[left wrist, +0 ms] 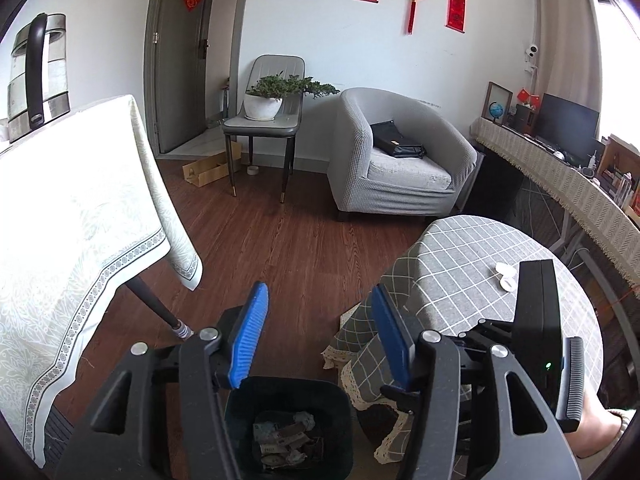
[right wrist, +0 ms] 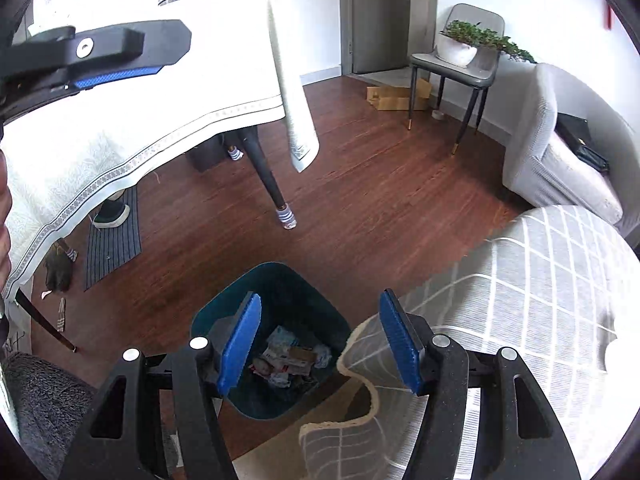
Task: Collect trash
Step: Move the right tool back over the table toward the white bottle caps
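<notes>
A dark blue trash bin (left wrist: 288, 424) stands on the wood floor beside the round checked table; it also shows in the right wrist view (right wrist: 276, 360). Crumpled paper and wrappers (left wrist: 286, 442) lie in it, also seen in the right wrist view (right wrist: 290, 356). My left gripper (left wrist: 316, 336) is open and empty, above the bin. My right gripper (right wrist: 320, 340) is open and empty, above the bin's right edge. The right gripper's body shows at the right of the left wrist view (left wrist: 552, 344). The left gripper's finger shows at the upper left of the right wrist view (right wrist: 120, 60).
A round table with a grey checked cloth (left wrist: 480, 280) holds small white items (left wrist: 506, 276). A white-clothed table (left wrist: 72, 220) with a kettle (left wrist: 36, 76) stands left. A grey armchair (left wrist: 400, 160), a chair with a plant (left wrist: 268, 112) and cardboard (left wrist: 208, 170) stand beyond.
</notes>
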Action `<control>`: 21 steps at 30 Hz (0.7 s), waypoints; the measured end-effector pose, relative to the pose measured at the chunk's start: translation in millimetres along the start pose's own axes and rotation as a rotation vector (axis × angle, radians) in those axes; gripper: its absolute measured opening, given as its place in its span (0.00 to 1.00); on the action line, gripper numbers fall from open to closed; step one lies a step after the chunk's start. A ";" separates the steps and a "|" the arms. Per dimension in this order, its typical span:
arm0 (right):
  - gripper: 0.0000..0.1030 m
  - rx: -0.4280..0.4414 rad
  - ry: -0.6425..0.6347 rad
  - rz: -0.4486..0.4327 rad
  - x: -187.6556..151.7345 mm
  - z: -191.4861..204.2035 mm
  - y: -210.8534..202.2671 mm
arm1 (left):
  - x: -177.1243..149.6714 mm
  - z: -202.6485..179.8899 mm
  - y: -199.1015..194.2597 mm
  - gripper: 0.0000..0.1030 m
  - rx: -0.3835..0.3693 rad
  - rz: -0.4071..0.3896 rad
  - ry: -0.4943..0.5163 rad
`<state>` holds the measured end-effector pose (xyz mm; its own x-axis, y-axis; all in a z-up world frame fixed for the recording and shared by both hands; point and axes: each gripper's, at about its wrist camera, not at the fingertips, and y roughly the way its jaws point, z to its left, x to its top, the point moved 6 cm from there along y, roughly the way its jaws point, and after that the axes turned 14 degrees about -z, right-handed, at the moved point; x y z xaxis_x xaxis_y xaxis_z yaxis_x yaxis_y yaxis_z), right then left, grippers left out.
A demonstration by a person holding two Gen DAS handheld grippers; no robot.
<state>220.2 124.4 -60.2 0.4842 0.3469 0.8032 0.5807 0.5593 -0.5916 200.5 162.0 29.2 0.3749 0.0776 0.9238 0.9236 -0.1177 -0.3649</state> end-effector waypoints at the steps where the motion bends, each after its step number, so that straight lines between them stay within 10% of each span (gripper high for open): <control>1: 0.61 -0.014 0.006 -0.009 1.4 -7.5 -6.3 | -0.4 -7.5 2.9 0.57 -0.009 0.003 0.006; 21: 0.61 -0.290 0.206 -0.116 -2.2 -188.9 -91.4 | -28.5 -153.4 71.5 0.68 -0.204 0.084 0.170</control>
<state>289.7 -69.7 -21.1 0.5085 0.1181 0.8529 0.7866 0.3394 -0.5159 243.5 -0.5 -5.4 0.4151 -0.1057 0.9036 0.8481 -0.3145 -0.4263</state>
